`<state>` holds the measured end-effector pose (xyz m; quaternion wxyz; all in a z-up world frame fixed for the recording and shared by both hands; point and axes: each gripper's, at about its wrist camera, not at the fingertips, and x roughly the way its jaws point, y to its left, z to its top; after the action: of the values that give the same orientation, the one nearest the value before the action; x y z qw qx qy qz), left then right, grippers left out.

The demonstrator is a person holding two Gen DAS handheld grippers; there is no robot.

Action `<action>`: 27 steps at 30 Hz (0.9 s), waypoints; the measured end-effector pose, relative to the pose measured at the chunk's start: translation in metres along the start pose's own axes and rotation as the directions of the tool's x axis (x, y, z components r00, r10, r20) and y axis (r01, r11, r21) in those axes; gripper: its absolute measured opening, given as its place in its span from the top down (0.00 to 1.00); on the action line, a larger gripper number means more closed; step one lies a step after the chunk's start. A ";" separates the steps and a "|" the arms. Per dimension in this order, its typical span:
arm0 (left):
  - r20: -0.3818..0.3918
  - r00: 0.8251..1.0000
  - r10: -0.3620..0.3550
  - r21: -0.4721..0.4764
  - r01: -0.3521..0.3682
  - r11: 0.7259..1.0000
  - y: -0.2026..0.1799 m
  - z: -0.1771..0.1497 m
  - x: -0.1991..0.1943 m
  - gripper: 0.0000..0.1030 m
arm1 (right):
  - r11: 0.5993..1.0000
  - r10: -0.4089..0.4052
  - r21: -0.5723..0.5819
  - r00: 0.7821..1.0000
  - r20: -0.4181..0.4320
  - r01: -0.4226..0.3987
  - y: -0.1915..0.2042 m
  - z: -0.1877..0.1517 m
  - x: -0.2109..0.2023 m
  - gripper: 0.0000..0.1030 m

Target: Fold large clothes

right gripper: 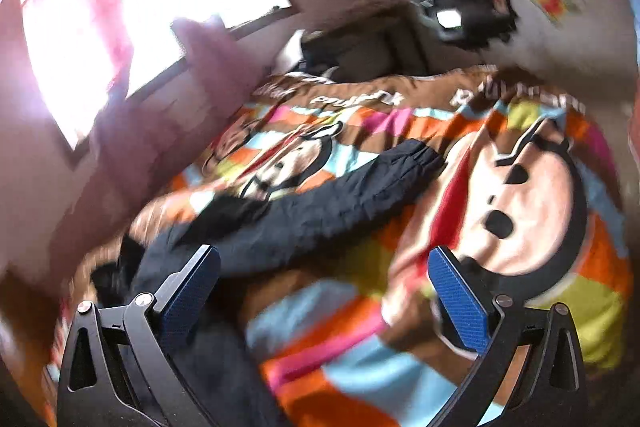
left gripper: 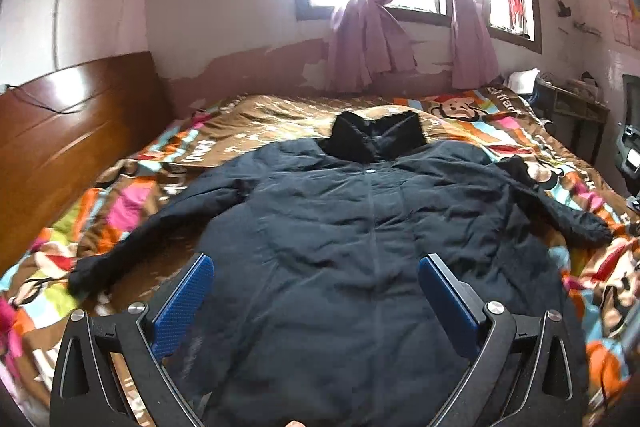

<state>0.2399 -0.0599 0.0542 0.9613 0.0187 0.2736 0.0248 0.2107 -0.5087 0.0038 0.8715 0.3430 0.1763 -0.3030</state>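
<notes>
A large dark navy padded jacket (left gripper: 360, 227) lies flat, front up, on the bed, collar toward the window and both sleeves spread out. My left gripper (left gripper: 316, 267) hovers open over the jacket's lower body, its blue pads wide apart with nothing between them. In the blurred right wrist view, the jacket's right sleeve (right gripper: 328, 203) stretches across the bedspread, cuff pointing right. My right gripper (right gripper: 324, 267) is open just above that sleeve's upper part, holding nothing.
The bed carries a colourful cartoon-monkey bedspread (left gripper: 520, 147). A wooden headboard (left gripper: 60, 139) stands at the left. Pink curtains (left gripper: 368, 39) hang at the window behind. A desk (left gripper: 572, 111) and a chair (left gripper: 632, 139) are at the right of the bed.
</notes>
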 end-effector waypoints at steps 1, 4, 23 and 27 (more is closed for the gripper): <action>-0.006 1.000 -0.015 0.003 0.015 1.000 -0.007 0.004 0.008 0.00 | 1.000 -0.007 0.009 1.000 -0.007 0.007 0.002 0.006 0.019 0.01; -0.042 0.998 -0.049 0.038 0.051 0.998 -0.034 0.021 0.040 0.00 | 0.999 0.032 -0.031 0.996 -0.082 -0.035 0.003 0.017 0.075 0.01; -0.138 0.918 -0.373 0.047 0.382 0.923 -0.173 0.091 0.194 0.00 | 0.996 0.021 0.093 0.986 -0.168 -0.005 -0.076 0.025 0.208 0.16; -0.215 0.876 -0.431 0.032 0.447 0.894 -0.203 0.092 0.227 0.00 | 0.989 0.045 0.148 0.979 -0.200 -0.015 -0.086 0.025 0.219 0.55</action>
<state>0.4884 -0.2517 0.0028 0.9074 -0.0077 0.3677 -0.2033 0.3230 -0.6657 -0.1336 0.8261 0.4374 0.2362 -0.2655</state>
